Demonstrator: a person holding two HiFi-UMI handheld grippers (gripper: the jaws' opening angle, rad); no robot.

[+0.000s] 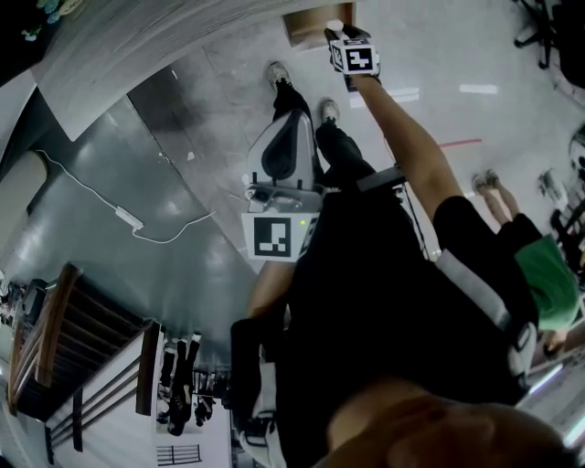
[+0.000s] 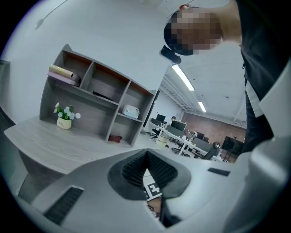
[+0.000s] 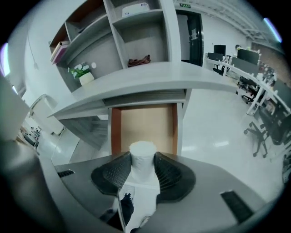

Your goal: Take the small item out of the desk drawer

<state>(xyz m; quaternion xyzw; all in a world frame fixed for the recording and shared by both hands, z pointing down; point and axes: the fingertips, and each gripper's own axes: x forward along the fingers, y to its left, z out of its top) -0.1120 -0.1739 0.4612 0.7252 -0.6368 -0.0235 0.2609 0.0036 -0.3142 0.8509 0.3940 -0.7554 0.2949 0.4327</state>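
Note:
A small white bottle [image 3: 142, 152] stands upright between the ribbed pads of my right gripper [image 3: 142, 170], which is shut on it. It hangs above the open desk drawer [image 3: 143, 123], whose brown wooden bottom shows bare. In the head view the right gripper [image 1: 340, 35] holds the bottle [image 1: 335, 26] at arm's length over the drawer [image 1: 311, 20]. My left gripper [image 1: 291, 121] is held close to the body, away from the drawer. In its own view the left gripper [image 2: 146, 154] has its pads meeting at the tips with nothing between them.
The grey desk [image 3: 150, 75] carries a shelf unit [image 2: 95, 98] with a flower pot [image 2: 63, 119], a white box [image 2: 131, 110] and a dark red thing [image 2: 114, 138]. A white cable [image 1: 128, 219] lies on the floor. Office desks and chairs [image 2: 182, 136] stand behind.

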